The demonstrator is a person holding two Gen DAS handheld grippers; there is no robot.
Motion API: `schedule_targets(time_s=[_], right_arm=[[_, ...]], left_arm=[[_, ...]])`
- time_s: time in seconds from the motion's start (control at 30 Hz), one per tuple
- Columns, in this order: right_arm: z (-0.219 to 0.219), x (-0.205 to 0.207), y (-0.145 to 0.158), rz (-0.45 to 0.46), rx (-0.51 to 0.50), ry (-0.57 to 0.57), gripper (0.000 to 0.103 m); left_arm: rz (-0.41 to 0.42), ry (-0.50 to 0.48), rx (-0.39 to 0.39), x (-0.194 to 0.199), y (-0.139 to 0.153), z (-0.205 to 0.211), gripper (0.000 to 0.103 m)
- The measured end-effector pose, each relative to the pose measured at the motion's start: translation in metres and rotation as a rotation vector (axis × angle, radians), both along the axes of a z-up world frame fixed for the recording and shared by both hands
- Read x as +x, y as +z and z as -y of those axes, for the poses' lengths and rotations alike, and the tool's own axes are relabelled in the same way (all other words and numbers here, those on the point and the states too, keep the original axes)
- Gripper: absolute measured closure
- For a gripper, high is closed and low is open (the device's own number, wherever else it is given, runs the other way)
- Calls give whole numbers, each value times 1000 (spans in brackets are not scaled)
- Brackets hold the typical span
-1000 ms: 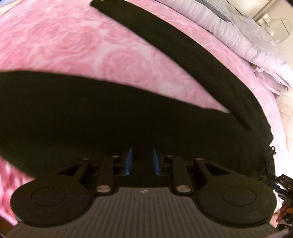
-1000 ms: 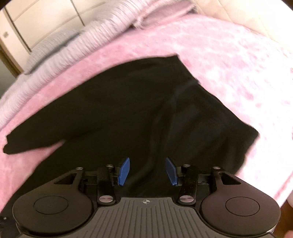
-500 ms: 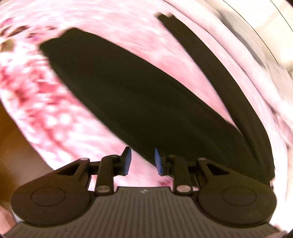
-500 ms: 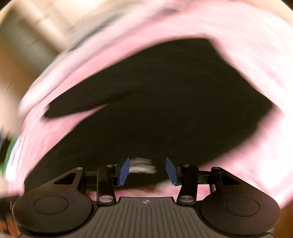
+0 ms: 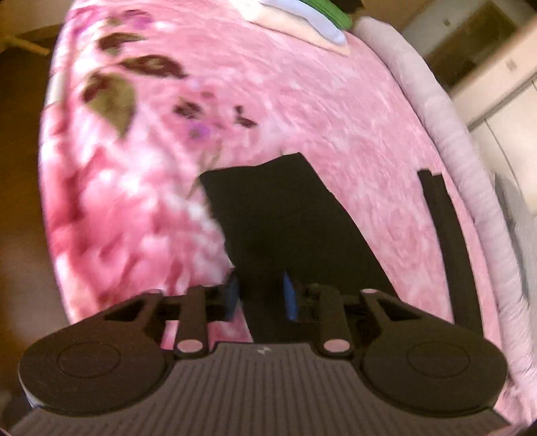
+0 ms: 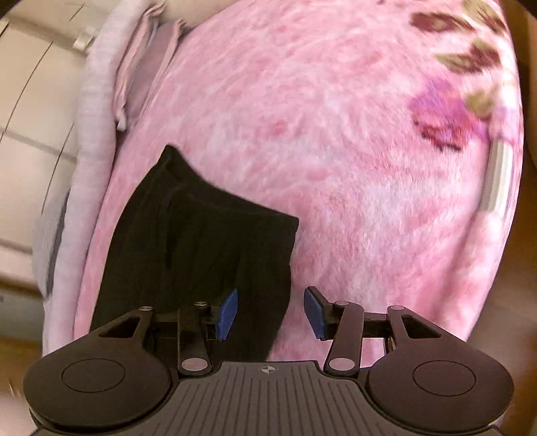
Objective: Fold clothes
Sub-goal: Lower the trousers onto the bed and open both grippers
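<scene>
Black trousers (image 5: 288, 214) lie flat on a pink flowered blanket (image 5: 302, 100). In the left wrist view one leg runs from my left gripper (image 5: 260, 295) away to its hem, and the other leg (image 5: 446, 241) lies as a thin strip at the right. The left gripper is open with the black cloth between its blue pads, not pinched. In the right wrist view the waist end of the trousers (image 6: 201, 248) lies left of centre. My right gripper (image 6: 270, 313) is open above the trousers' right edge and the blanket (image 6: 352, 167).
A pale lilac quilt (image 5: 466, 187) rolls along the far side of the bed; it also shows in the right wrist view (image 6: 90, 141). Folded clothes (image 5: 308, 16) are stacked at the far end. White cupboards (image 6: 30, 100) stand behind. Brown floor (image 5: 20, 167) lies beyond the bed edge.
Both grippers have swung and pulled back from close over the black cloth, so much more blanket shows. Both stay open. The trousers have not visibly moved.
</scene>
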State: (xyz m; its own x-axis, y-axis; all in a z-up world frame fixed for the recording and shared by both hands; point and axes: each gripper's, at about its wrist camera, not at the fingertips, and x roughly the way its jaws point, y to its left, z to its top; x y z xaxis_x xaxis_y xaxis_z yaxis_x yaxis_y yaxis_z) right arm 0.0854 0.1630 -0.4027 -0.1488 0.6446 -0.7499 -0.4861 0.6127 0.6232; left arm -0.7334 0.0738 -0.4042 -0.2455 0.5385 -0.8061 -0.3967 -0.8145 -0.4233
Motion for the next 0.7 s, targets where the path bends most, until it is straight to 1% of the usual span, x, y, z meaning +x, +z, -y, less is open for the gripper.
schedule_targets(time_s=[0.03,0.1,0.13,0.17,0.2,0.27,0.3,0.37,0.4,0.43,0.5,0.57,0.6,0.63,0.67,0.7], right_arm=[[2,0,-1,5,5,-10,55],[3,0,-1,15,15,-24,55],[1,-1,4,21,23,-14,55],[-1,-2,6,26,32,1,68],[-7,-3,6,36,35,29,102],[-15,-1,16,107,4,91,102],[-17,-1,21,130,7,110,102],[-18,1,32,169,14,141,103],[-14,4,35,170,10,136,103],[-12,7,30,171,-11,128,103],[-6,10,19,170,-69,119,102],[1,11,7,158,-123,110,102],[3,11,6,141,-117,93,102],[4,10,9,140,-114,79,101],[2,8,12,142,-118,83,99],[0,5,16,155,-133,98,95]], left_arm=[[-22,-43,-19,-2,1,-8,100],[-85,-119,0,-3,15,-18,100],[-117,-157,10,-3,22,-23,101],[-149,-194,20,-4,29,-28,101],[-181,-232,30,-4,36,-33,101],[-244,-307,49,-5,50,-43,100],[-268,-338,49,-5,55,-44,100],[-317,-410,15,-5,55,-44,99],[-302,-418,-20,-7,46,-44,99],[-247,-416,-56,-11,33,-42,99],[-195,-415,-144,-10,9,-37,97],[-193,-366,-102,-7,6,-26,94],[-152,-314,-78,-11,8,-21,93],[-130,-278,-61,-14,10,-17,92],[-143,-263,-69,-16,13,-15,92],[-157,-248,-77,-19,17,-13,92]])
